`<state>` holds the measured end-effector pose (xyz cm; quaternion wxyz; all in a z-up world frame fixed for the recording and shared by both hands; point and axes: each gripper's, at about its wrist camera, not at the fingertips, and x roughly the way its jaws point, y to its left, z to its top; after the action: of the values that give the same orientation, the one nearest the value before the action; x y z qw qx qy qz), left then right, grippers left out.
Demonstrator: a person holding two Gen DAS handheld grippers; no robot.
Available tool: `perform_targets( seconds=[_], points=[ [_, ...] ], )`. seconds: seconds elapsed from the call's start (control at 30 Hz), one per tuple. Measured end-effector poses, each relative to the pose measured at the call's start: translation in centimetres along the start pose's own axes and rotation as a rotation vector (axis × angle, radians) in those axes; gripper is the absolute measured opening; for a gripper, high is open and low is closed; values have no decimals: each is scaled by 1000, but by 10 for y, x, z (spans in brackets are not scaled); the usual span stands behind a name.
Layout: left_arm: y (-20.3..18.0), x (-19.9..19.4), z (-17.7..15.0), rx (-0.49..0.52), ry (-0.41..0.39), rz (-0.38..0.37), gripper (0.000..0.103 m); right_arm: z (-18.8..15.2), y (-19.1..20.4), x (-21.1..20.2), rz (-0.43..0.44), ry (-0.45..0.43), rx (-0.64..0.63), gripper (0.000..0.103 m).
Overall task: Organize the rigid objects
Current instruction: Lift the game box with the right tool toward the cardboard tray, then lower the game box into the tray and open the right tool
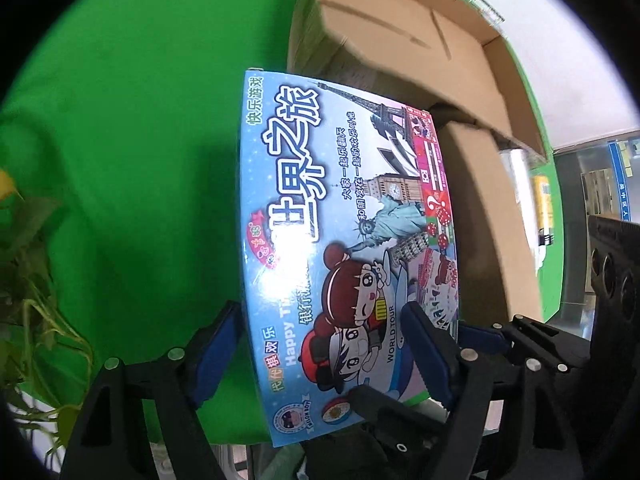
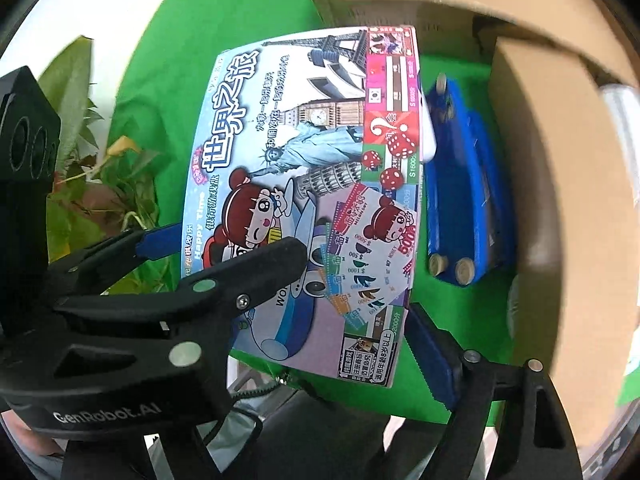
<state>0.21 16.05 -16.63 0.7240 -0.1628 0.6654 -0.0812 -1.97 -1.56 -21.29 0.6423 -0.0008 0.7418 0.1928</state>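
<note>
A flat blue board-game box (image 1: 344, 240) with cartoon children and landmarks is held up above the green table. My left gripper (image 1: 320, 344) is shut on its near end, one blue pad (image 1: 424, 344) on the printed face and one behind. The box also fills the right wrist view (image 2: 312, 184). My right gripper (image 2: 348, 320) straddles the box's lower edge, with the right pad (image 2: 432, 356) just beside its corner; whether it grips is unclear. The black left gripper's arm (image 2: 224, 280) crosses that view.
An open cardboard carton (image 1: 420, 40) with raised flaps (image 2: 560, 200) stands behind and right of the box. A blue toy vehicle with tan wheels (image 2: 464, 184) lies on the green cloth (image 1: 140, 140) beside it. A leafy plant (image 1: 28, 280) is at left.
</note>
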Motion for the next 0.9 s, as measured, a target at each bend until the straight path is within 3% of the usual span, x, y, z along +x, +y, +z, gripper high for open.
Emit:
perform_targets(
  seconds=[0.2, 0.4, 0.6, 0.73, 0.9],
  points=[
    [-23, -43, 13, 101, -113, 43, 80, 8, 9, -59, -42, -124, -58, 81],
    [-45, -88, 58, 166, -240, 67, 80, 38, 1, -120, -49, -283, -66, 81],
    [-69, -102, 103, 184, -302, 94, 80, 86, -17, -156, -26, -361, -82, 81],
    [-82, -96, 137, 170, -308, 112, 80, 129, -31, -169, -3, -375, -75, 81],
    [-126, -47, 182, 159, -272, 128, 80, 168, -58, -170, 19, -354, -51, 81]
  ],
)
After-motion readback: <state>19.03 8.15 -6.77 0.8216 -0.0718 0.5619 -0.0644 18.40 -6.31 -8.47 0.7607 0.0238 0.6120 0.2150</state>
